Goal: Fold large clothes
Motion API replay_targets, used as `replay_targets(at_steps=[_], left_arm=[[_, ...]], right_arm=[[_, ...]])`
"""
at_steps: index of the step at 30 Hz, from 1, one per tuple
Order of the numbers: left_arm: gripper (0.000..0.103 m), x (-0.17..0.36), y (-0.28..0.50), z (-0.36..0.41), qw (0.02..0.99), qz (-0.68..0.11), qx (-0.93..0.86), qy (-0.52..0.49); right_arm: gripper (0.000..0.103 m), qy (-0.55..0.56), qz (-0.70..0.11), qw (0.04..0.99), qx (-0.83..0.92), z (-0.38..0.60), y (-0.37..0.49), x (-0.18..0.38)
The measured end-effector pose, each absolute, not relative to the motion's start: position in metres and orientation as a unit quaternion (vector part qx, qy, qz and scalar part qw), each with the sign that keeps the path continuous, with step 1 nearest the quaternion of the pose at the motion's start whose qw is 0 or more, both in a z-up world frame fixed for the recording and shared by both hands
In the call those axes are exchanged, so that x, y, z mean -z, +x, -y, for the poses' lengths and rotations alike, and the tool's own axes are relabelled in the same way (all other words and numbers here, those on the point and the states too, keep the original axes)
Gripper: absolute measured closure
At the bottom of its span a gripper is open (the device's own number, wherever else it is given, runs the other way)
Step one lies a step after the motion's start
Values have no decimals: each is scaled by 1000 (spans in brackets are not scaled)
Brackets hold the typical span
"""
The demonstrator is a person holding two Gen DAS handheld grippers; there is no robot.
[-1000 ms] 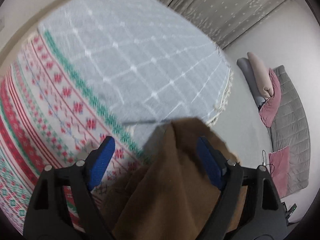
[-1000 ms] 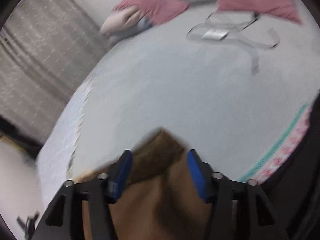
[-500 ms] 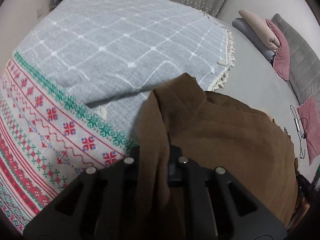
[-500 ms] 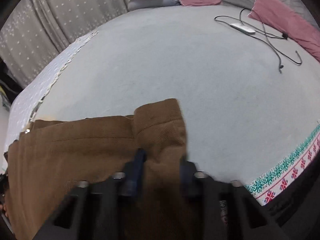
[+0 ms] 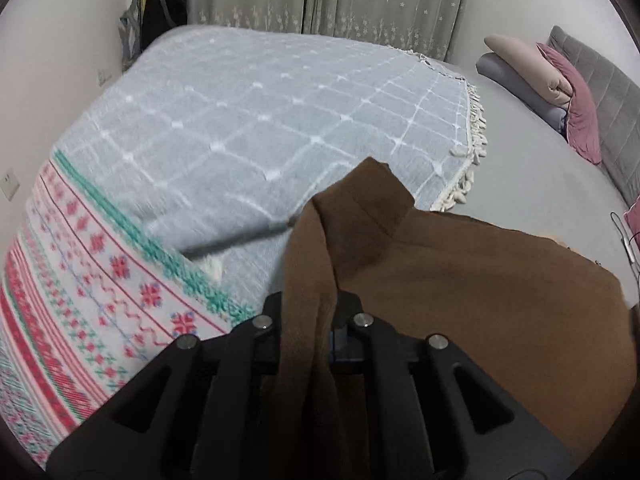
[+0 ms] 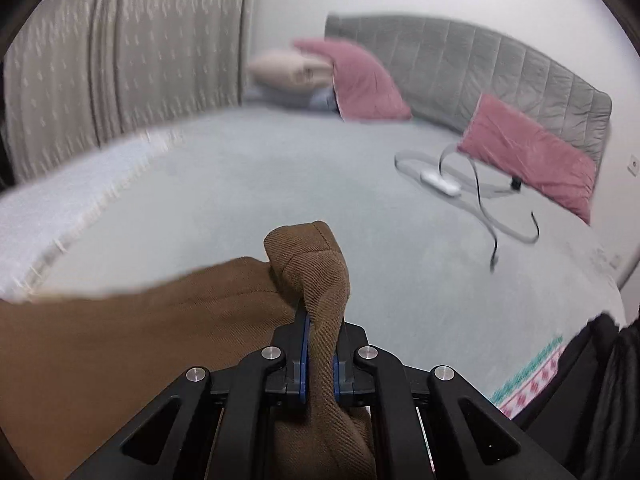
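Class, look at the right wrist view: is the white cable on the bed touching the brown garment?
No. The white cable lies far up the grey bed near a pink pillow, well apart from the brown garment.

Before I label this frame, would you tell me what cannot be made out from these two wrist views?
- Left wrist view: the left gripper is shut on the brown garment, and the cloth covers its pads.
- Both views: the garment's type and full shape; the frame edges and grippers cut it off.
- Right wrist view: the small white device on the cable is blurred; what it is cannot be told.
- Right wrist view: the curtain and fringed blanket are smeared.
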State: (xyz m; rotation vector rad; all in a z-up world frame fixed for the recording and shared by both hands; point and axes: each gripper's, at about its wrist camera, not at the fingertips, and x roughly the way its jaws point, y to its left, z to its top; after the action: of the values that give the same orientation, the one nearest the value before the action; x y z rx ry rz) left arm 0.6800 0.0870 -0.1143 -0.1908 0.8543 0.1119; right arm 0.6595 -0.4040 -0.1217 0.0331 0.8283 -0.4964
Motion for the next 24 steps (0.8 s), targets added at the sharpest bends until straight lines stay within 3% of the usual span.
replay_targets(at_steps=[3, 8, 10, 12, 15, 18, 24], left_arm=[[87, 112, 679, -87, 907, -406, -57, -93], [61, 95, 661, -109, 902, -405, -66, -130], [56, 75, 648, -121, 905, -390, -51, -160], [44, 50, 630, -129, 912, -371, -43, -172], [43, 23, 586, -120, 924, -358, -25, -135], [34, 23, 528, -89, 924, -371, 34, -84], [34, 68, 458, -34, 908, -410, 66, -57]], right_arm=[[92, 19, -426, 870, 249, 405, 665, 151], [78, -3, -438, 860, 260, 401, 665, 149], [55, -13, -442, 855, 271, 399, 662, 139], [48, 1, -406, 876, 260, 397, 643, 111], [31, 57, -351, 904, 236, 389, 595, 67], [29, 119, -366, 914, 131, 356, 548, 56], [29, 61, -378, 924, -12, 240, 470, 82]])
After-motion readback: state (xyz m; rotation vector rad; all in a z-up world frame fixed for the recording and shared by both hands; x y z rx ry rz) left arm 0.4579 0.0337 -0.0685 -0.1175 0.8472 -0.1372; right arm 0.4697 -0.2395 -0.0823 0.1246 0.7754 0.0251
